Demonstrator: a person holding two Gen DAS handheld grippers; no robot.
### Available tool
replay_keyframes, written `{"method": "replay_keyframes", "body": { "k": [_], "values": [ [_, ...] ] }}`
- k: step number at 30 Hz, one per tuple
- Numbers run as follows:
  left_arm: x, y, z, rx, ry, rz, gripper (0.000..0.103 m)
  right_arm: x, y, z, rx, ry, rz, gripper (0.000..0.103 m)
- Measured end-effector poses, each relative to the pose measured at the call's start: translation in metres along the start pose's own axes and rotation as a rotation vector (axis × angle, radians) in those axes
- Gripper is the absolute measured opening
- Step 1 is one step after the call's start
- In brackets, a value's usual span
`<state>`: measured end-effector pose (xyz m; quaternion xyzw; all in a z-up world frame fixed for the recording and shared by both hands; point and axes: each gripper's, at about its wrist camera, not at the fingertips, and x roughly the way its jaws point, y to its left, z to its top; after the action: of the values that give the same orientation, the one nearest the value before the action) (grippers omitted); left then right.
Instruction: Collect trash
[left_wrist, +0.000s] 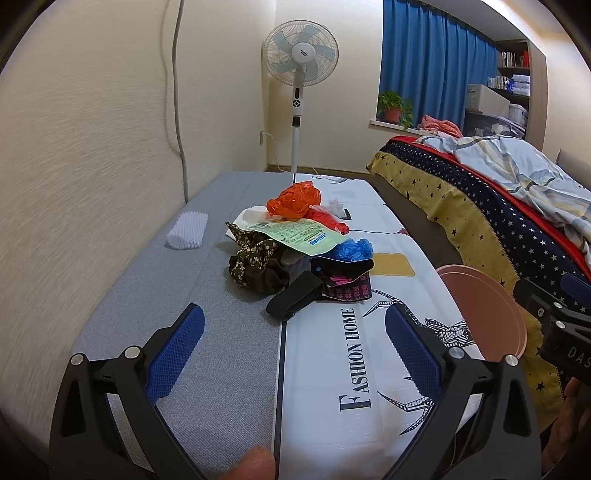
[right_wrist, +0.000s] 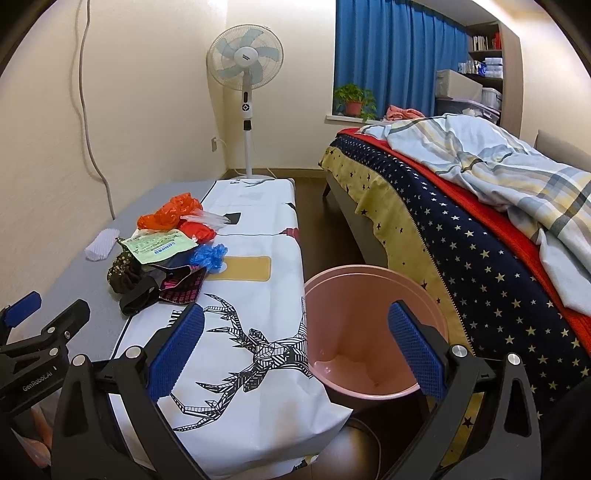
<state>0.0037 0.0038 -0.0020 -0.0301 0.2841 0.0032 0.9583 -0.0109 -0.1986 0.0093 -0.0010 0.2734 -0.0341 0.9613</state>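
Where trash (left_wrist: 295, 240) piles, cloth (left_wrist: 354, 354) reading "FASHION HOME", "GenRoboLAI" left gripper (right_wrist: 48, 317).

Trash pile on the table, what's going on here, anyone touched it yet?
Not yet. A person holds two handheld grippers, both open and empty. The left gripper faces the trash pile of wrappers, plastic bags and dark fabric on the covered table, well short of it. The right gripper hangs near the pink bin, which stands between the table and the bed and looks empty.
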Motion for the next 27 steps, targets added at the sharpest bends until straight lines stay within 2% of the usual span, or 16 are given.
{"method": "replay_keyframes", "body": {
  "k": [27],
  "values": [
    [0.0001, -0.0008, -0.0002, 0.003, -0.001, 0.001, 0.095, -0.0038, 0.0047, 0.0019, -0.006, -0.018, 0.005, 0.096]
  ]
}}
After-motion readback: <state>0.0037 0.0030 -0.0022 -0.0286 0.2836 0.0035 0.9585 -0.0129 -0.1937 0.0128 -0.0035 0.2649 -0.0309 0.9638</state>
